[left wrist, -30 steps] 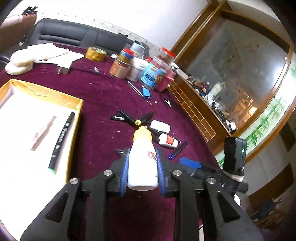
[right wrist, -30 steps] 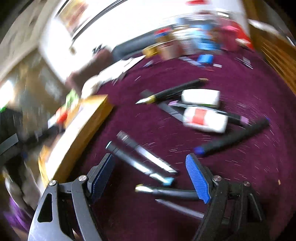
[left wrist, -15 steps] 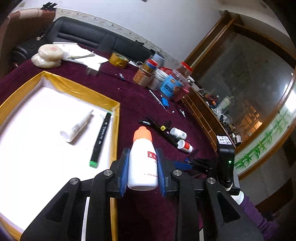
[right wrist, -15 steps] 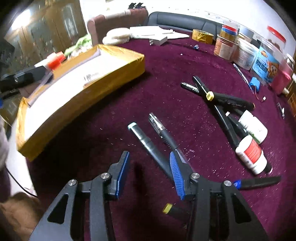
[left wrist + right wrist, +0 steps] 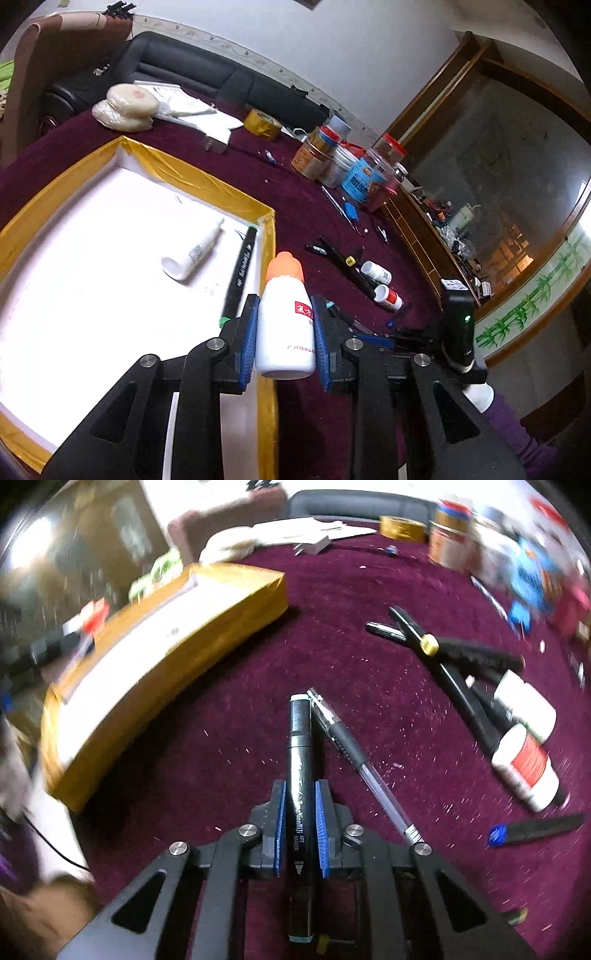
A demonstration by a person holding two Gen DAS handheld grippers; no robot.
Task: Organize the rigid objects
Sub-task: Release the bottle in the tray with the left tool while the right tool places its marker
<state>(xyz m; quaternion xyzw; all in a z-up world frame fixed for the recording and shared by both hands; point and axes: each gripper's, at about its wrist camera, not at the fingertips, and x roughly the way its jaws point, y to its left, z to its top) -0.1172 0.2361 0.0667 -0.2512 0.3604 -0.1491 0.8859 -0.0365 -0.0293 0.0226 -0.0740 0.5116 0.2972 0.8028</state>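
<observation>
Carrying a white bottle (image 5: 286,325) over the tray (image 5: 207,184) edge, the left hand-held gripper (image 5: 284,332) must release inside; the right hand-held gripper (image 5: 300,827) has clamped a black marker (image 5: 301,760) beside the tray.

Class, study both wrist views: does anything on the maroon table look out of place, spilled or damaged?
Nothing looks spilled or broken. What stands out is the loose pile: black pens and markers crossed over each other beside two small white bottles lying on their sides, outside the gold-edged white tray.
</observation>
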